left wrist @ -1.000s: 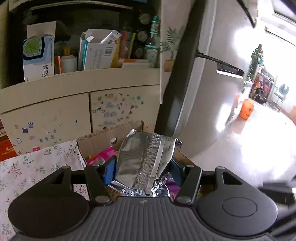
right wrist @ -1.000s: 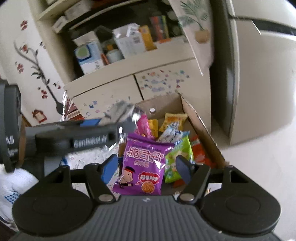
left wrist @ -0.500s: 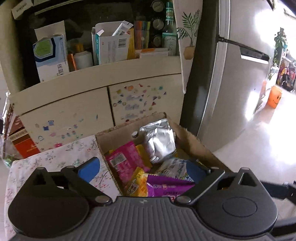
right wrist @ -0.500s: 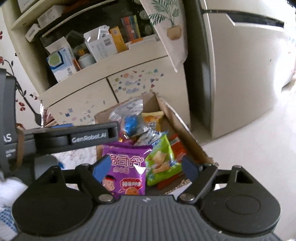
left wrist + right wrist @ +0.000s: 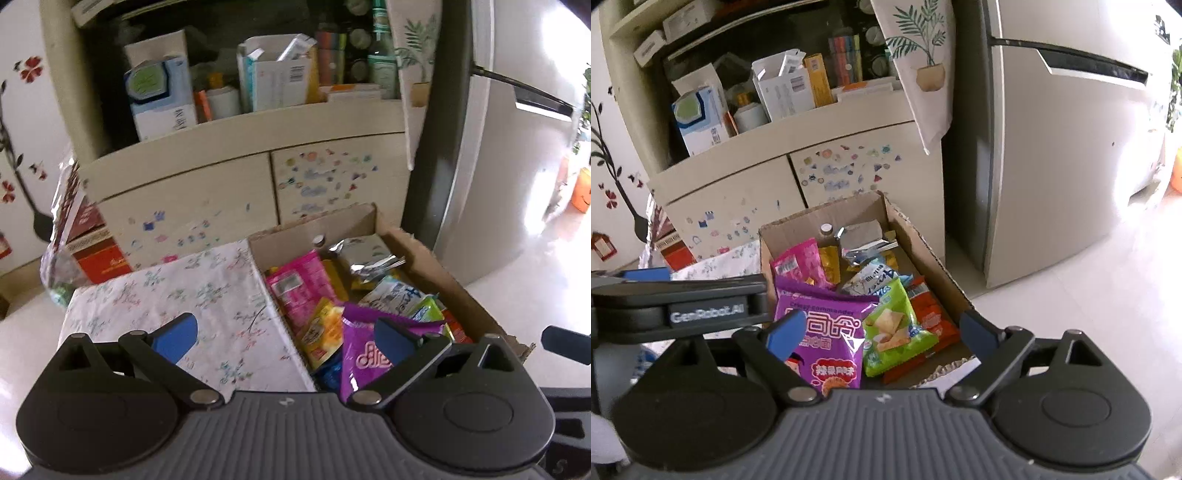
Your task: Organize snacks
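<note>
I have both grippers hanging over the cardboard box [image 5: 916, 236] of snacks. My left gripper [image 5: 284, 338] has its fingers [image 5: 177, 334] spread wide and still opening, nothing between them: 1 blue pad sits over the floral cloth [image 5: 207, 291], the other over the purple snack bag [image 5: 364, 358]. My right gripper [image 5: 882, 332] is opening as well, its fingers [image 5: 786, 334] apart and gripping nothing, framing the purple snack bag [image 5: 827, 332] and the green snack bag [image 5: 894, 328] below. From the right wrist view, the left gripper's body crosses the left side of the picture.

Inside the box, nearest me, the purple bag lies beside the green one, with an orange-red pack [image 5: 931, 314] against the right wall. Further in are a pink packet [image 5: 799, 262], yellow wrappers [image 5: 829, 260] and a white-and-blue packet [image 5: 871, 277]. The silver foil bag [image 5: 864, 240] lies at the far end of the box, on top of the other snacks.

Behind the box stands a cream cabinet [image 5: 746, 192] with stickers on its doors and cartons on its open shelf. A refrigerator [image 5: 1063, 147] stands to the right.
</note>
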Demonstrator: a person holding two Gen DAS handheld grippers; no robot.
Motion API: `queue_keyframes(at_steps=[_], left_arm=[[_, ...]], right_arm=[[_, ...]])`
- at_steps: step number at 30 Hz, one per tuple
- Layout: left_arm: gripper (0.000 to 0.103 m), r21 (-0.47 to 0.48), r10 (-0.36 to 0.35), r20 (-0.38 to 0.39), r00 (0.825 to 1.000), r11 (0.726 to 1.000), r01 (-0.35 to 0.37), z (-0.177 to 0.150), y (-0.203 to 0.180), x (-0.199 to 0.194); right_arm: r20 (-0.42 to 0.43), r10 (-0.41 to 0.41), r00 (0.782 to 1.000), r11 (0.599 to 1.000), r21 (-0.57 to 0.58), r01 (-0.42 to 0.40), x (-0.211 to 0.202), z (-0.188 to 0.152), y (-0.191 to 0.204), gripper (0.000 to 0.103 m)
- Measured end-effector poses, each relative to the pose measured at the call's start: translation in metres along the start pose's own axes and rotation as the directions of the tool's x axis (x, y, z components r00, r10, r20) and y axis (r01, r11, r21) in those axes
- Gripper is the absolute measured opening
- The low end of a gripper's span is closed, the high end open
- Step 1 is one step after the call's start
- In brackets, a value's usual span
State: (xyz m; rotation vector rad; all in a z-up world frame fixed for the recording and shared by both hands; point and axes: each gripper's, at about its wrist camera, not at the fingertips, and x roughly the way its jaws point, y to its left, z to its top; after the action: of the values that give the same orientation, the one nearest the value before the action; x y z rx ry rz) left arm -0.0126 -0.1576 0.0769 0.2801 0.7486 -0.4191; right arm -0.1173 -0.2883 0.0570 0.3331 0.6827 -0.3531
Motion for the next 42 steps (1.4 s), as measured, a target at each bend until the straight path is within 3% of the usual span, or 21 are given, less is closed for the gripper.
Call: queue_keyframes(at_steps=[12,18,23,30,36,42], left_arm=[[0.103,-0.099,0.080,-0.013,0.997,0.992,-0.081,-0.016,0.019,-0.020],[0.103,-0.085,0.156,-0.029,0.987,0.984,-0.157,-0.023,0.021,-0.024],[0.103,-0.074,0.144,-0.025,0.989,0.987,-0.146,-0.027,0.017,-0.030],[0.103,-0.049,0.194,-0.017,0.981,0.980,-0.195,-0.031,0.012,-0.035],[0.103,-0.071,0.150,-0.004,0.989,0.986,-0.150,-0.030,0.014,-0.040],[0.103,-0.064,0.155,-0.007,0.988,0.986,-0.156,-0.029,0.013,-0.039]], right_arm=[[0.012,-0.065,0.998,0.996,-0.063,0.065,-0.003,-0.004,0.007,0.093],[0.038,-0.095,0.995,0.992,-0.083,0.098,-0.006,-0.005,0.012,0.094],[0.036,-0.106,0.994,0.991,-0.078,0.108,-0.006,-0.006,0.012,0.094],[0.027,-0.118,0.993,0.990,-0.076,0.120,-0.004,-0.008,0.014,0.094],[0.024,-0.131,0.991,0.989,-0.070,0.132,-0.003,-0.009,0.014,0.094],[0.024,-0.138,0.990,0.987,-0.075,0.140,-0.002,-0.009,0.015,0.094]])
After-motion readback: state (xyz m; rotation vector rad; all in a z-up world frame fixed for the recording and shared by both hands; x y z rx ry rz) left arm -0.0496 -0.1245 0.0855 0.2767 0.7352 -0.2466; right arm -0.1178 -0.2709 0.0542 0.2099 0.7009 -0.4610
